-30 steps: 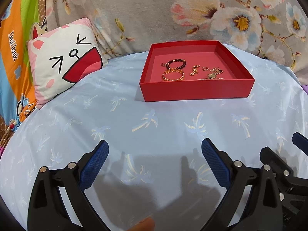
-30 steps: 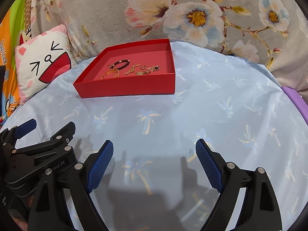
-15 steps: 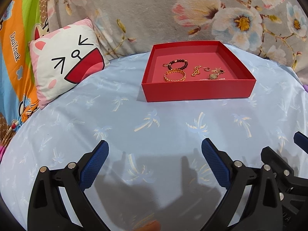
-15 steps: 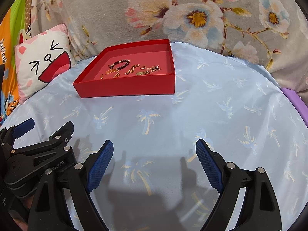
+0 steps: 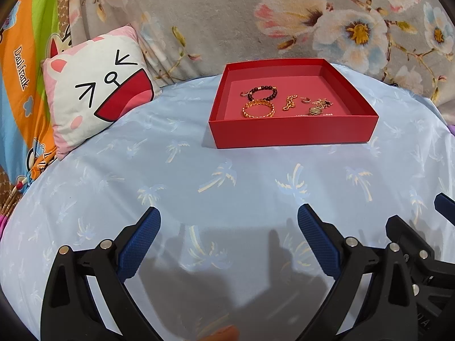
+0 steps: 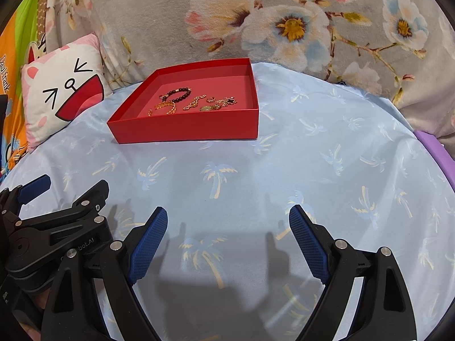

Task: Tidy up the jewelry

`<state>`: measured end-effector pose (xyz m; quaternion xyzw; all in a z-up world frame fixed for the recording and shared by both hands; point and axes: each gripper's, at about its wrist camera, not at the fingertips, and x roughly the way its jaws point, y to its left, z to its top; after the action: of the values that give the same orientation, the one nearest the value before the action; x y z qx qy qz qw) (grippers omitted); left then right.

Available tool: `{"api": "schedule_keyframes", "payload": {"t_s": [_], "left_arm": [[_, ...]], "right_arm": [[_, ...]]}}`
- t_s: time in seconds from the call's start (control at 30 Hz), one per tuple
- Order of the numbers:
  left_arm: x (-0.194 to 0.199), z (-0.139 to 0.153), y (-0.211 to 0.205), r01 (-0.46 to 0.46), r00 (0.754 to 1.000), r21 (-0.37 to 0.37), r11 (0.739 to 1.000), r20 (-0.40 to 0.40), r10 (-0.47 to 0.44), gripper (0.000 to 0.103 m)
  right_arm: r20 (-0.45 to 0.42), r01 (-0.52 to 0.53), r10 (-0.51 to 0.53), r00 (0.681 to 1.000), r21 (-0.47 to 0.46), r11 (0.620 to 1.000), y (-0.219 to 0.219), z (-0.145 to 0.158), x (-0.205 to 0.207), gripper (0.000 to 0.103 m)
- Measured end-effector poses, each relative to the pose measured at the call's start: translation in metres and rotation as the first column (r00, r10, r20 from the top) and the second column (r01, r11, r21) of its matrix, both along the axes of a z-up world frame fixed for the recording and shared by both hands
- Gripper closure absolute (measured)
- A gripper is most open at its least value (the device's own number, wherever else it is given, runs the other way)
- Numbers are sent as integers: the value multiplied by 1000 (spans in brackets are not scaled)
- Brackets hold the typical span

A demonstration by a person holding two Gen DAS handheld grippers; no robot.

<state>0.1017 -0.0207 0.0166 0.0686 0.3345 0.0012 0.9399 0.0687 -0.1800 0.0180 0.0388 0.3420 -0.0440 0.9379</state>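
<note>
I see red tray [image 5: 293, 130] ahead of both grippers, well apart. Jewelry inside tray: gold bracelet [image 5: 258, 109], bead bracelet [image 5: 263, 92], chain [image 5: 289, 103]. Left gripper [image 5: 229, 238] wide open, empty. Right gripper [image 6: 228, 237] wide open, empty. From left gripper tray lies straight ahead; I judge left nearer.

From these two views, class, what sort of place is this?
Most likely a bed at home: a soft palm-print sheet, a cartoon pillow and a floral blanket surround the red tray of jewelry.
</note>
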Motion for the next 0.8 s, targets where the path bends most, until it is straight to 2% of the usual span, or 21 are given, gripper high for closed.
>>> {"api": "schedule_keyframes", "payload": {"t_s": [0.8], "left_arm": [[1,-2,0,-2,1000,4,1000,-7,2,8]], "right_arm": [[-2,1,-1,1000,-4,1000,1,0,0,17]]}}
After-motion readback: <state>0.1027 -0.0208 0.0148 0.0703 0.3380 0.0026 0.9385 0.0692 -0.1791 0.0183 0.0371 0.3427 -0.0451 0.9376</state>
